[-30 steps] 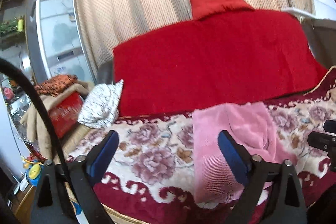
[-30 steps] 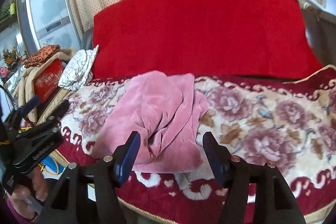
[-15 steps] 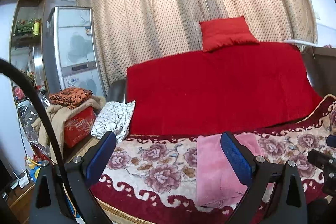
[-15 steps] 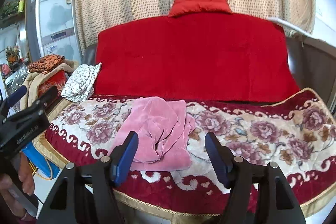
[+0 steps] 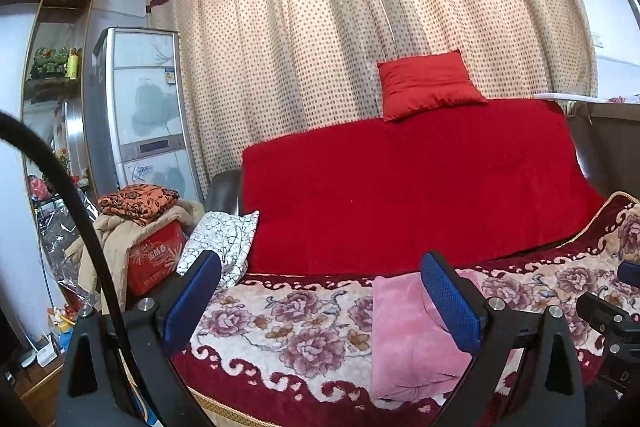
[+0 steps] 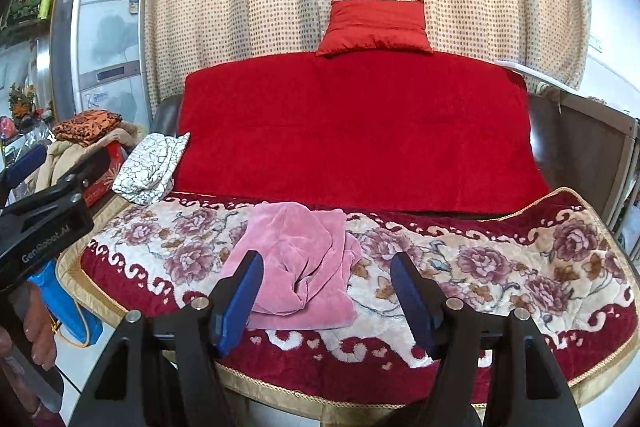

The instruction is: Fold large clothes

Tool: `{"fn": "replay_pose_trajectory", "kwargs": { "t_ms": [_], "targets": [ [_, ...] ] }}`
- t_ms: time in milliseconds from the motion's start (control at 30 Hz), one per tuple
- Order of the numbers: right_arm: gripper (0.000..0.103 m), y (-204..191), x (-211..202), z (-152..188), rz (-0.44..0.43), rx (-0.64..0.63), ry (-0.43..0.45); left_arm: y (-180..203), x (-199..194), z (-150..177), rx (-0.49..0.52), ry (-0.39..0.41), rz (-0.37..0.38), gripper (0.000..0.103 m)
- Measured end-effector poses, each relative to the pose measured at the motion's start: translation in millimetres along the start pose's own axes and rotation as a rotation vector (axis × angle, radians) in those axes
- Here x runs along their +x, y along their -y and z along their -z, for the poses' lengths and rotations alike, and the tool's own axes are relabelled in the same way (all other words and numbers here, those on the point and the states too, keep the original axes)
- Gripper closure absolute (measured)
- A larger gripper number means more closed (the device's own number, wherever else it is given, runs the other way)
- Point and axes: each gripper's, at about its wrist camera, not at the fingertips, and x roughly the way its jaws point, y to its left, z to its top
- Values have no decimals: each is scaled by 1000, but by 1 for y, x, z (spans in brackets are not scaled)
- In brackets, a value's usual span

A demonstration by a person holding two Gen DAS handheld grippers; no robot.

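Note:
A pink corduroy garment lies bunched and partly folded on the floral blanket that covers the sofa seat, near its front edge. The left wrist view has the same pink garment at lower right. My right gripper hovers above and in front of the garment, jaws open, nothing between its blue pads. My left gripper is also open and empty, held off to the left of the garment. In the right wrist view the left gripper's body shows at the left edge, with a hand on its handle.
A red cover drapes the sofa back, with a red cushion on top. A white patterned pillow sits at the seat's left end. Beside it, folded clothes lie stacked on a red box. Behind stand a fridge and dotted curtains.
Both grippers have risen and pulled back from the sofa, so the pink garment looks smaller and lower. The left view has tilted up toward the curtains. The garment has not moved.

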Motion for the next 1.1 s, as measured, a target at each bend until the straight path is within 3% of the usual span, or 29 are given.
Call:
{"fn": "replay_pose_trajectory", "kwargs": {
  "t_ms": [667, 1100],
  "targets": [
    [33, -19, -23, -12, -10, 29, 43, -21, -31, -14, -32, 40, -5, 3],
    [32, -33, -36, -18, 104, -32, 120, -37, -41, -16, -64, 33, 50, 2]
  ]
}}
